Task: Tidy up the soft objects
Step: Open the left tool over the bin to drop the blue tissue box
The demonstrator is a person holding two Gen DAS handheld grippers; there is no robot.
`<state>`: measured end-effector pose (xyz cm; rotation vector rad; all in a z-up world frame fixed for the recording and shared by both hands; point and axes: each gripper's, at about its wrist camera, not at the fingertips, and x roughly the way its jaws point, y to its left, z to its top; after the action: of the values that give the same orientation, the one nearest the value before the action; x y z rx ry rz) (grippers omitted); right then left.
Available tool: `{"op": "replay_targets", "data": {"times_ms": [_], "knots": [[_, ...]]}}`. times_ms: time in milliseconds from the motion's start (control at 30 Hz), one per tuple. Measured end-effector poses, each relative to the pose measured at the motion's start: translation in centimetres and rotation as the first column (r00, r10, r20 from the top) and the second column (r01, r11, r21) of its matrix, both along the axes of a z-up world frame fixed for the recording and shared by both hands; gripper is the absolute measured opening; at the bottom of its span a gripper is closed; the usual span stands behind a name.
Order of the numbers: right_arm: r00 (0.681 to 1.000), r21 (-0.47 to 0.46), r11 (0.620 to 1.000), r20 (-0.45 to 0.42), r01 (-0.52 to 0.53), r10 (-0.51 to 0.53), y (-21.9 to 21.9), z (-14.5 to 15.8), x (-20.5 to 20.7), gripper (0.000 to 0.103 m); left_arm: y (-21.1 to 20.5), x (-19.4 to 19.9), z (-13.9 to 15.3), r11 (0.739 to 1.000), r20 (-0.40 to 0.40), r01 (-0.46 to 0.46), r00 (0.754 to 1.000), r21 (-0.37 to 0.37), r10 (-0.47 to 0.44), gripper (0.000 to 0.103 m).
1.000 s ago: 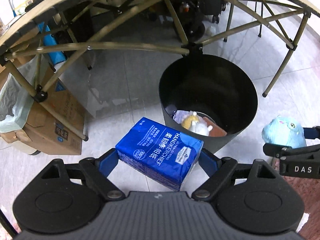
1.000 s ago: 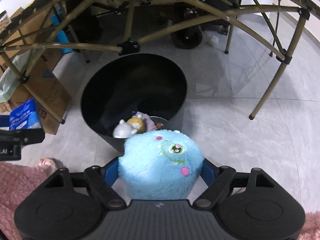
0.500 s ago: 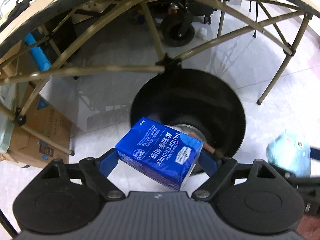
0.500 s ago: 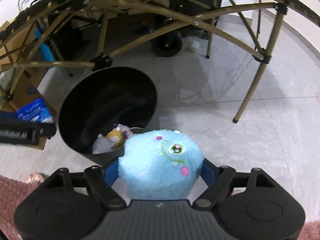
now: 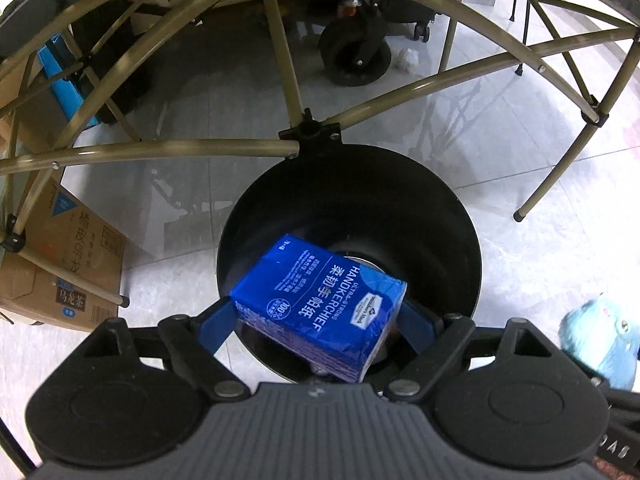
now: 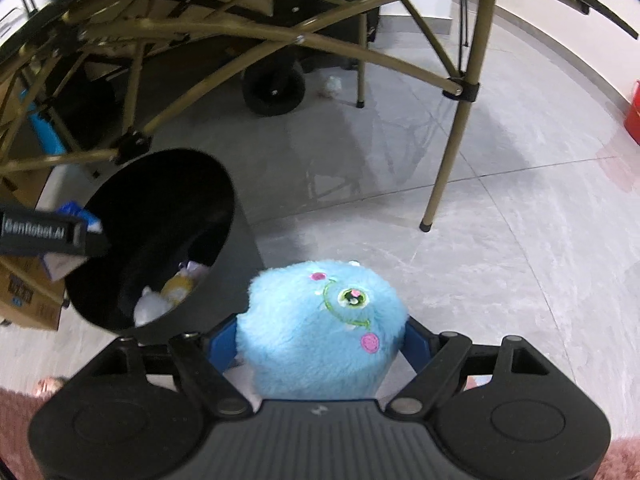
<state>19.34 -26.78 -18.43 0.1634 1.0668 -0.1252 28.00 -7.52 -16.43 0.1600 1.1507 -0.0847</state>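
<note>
In the left wrist view, the left gripper [image 5: 318,316] is clenching a blue plastic-wrapped handkerchief tissue pack [image 5: 320,306], its long axis running slantwise from far left to near right between the blue pads; it is hanging directly over the mouth of the round black bin [image 5: 460,248], so the drop lies straight below. In the right wrist view, the right gripper [image 6: 320,340] is grasping a fluffy light-blue plush toy [image 6: 322,338], while the bin [image 6: 224,196] is sitting to its left, just beside it, so the left hand is nearer the opening.
</note>
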Motion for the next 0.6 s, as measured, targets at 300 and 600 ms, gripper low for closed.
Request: {"op": "replay_targets", "data": {"times_ms": [300, 600], "knots": [[0.999, -0.022, 0.999, 0.008, 0.036, -0.035, -0.42, -0.03, 0.42, 0.081, -0.56, 0.28, 0.11, 1.0, -0.017, 0.007, 1.0, 0.003, -0.007, 0.103], [0.999, -0.018, 0.999, 0.01, 0.033, -0.032, -0.16, -0.06, 0.3, 0.081, -0.13, 0.29, -0.51, 1.0, -0.088, 0.01, 0.996, 0.005, -0.009, 0.103]]}}
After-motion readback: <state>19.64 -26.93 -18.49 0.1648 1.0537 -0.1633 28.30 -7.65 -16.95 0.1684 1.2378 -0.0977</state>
